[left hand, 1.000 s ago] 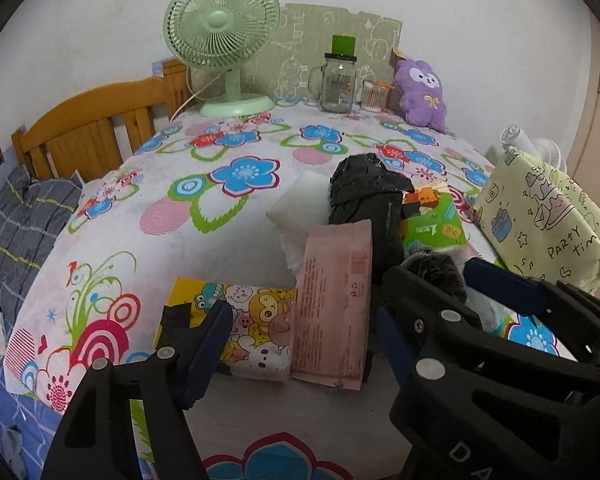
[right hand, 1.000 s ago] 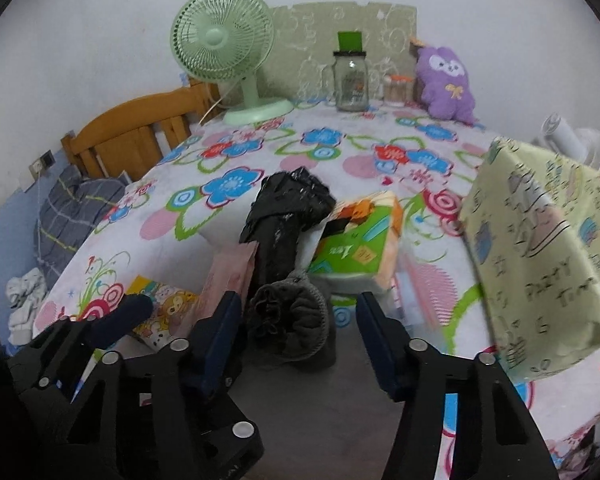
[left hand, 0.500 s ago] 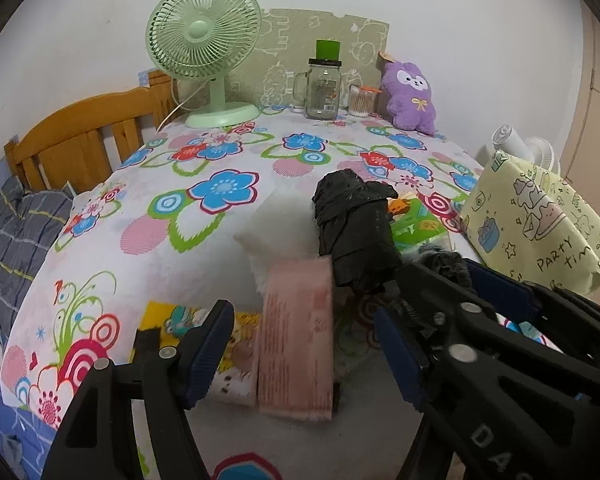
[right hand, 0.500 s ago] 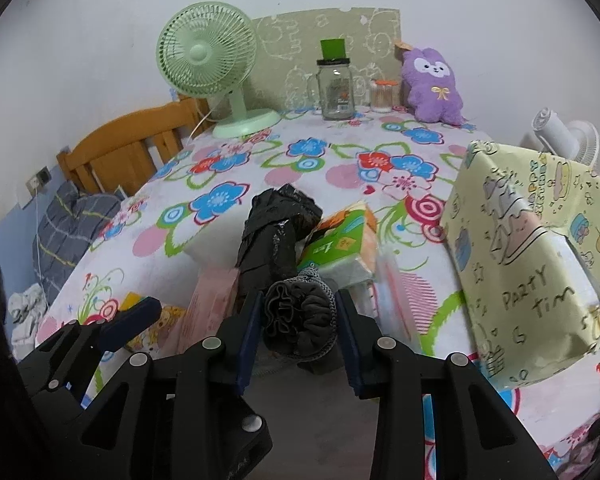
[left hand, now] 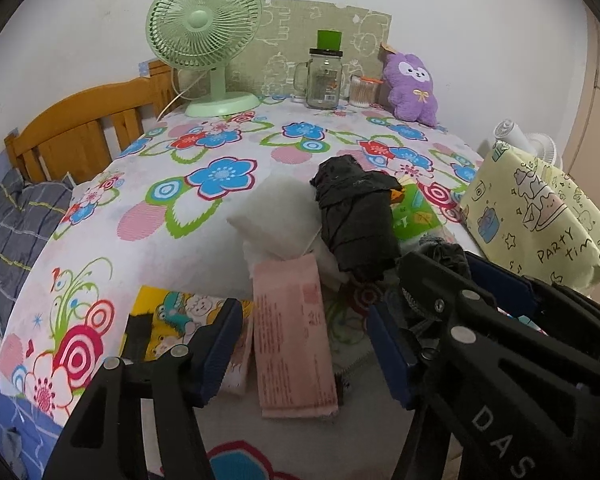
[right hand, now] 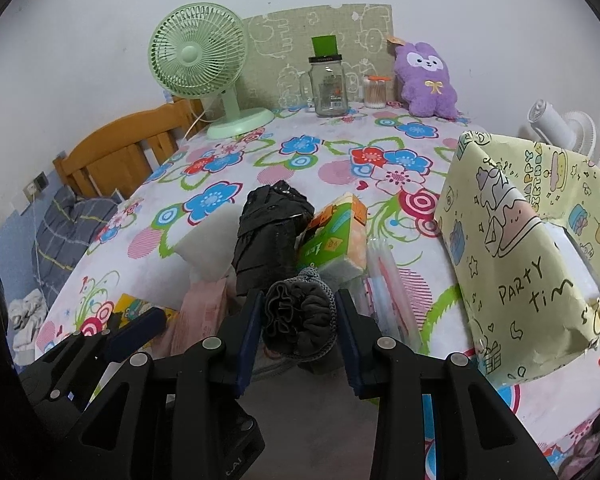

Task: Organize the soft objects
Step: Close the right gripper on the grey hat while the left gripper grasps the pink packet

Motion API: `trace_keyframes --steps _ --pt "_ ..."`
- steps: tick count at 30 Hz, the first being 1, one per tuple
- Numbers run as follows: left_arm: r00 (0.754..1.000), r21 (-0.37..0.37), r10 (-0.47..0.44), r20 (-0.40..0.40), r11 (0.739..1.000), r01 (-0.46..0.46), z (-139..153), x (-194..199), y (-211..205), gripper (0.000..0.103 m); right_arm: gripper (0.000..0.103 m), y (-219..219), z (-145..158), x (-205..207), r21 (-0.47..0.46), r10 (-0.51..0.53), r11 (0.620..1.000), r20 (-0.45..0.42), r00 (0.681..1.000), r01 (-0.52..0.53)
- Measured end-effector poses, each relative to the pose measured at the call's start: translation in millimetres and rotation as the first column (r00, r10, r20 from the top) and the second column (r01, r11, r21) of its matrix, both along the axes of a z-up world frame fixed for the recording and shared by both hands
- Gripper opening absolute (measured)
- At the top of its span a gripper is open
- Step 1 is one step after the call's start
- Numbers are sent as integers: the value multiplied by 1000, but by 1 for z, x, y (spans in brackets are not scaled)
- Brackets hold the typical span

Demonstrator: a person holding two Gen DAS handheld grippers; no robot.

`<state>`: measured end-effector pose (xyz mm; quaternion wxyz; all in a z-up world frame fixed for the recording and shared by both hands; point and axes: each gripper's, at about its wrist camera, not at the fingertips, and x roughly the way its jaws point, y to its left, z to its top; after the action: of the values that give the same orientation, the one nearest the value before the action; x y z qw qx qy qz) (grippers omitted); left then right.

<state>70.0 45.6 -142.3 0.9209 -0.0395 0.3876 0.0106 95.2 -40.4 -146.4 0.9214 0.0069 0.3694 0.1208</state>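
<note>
Since a second ago the right tool (right hand: 298, 316) has closed its jaws on the grey scrunchie (right hand: 300, 320), which earlier lay loose between wide-spread fingers; both blue pads now press its ruffled sides, and the jaws have just been closing to reach that grip. The left tool (left hand: 304, 344) has also just been narrowing, though it is still apart and grips nothing: the pink packet (left hand: 292, 336) lies between its fingers (left hand: 220, 344) without either pad touching it. The scrunchie sits at the near edge of the flowered table (left hand: 220, 152), just in front of a rolled black cloth (right hand: 270, 236) and beside a green and orange tissue pack (right hand: 336, 240). A white pillow-like pad (left hand: 276, 216) lies behind the pink packet, touching the black roll's left side. Left of the pink packet is a yellow cartoon-printed pack (left hand: 176, 316), partly hidden by the left tool's finger. At the table's right edge stands a pale yellow gift bag (right hand: 520, 256) with printed lettering, apart from the pile. Along the far edge, against the wall, stand a green desk fan (right hand: 204, 68), a glass mug jar with a green lid (right hand: 328, 84), a small jar of cotton swabs (right hand: 374, 92) and a purple plush toy (right hand: 426, 80). A wooden headboard (left hand: 80, 136) shows beyond the table's left side.
</note>
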Motion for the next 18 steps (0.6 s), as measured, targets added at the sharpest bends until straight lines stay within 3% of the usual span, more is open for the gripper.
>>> trace_keyframes --steps 18 --pt "998 24 61 23 998 -61 -2 -39 -5 66 39 -3 -4 -26 15 22 1000 8 1000 -22"
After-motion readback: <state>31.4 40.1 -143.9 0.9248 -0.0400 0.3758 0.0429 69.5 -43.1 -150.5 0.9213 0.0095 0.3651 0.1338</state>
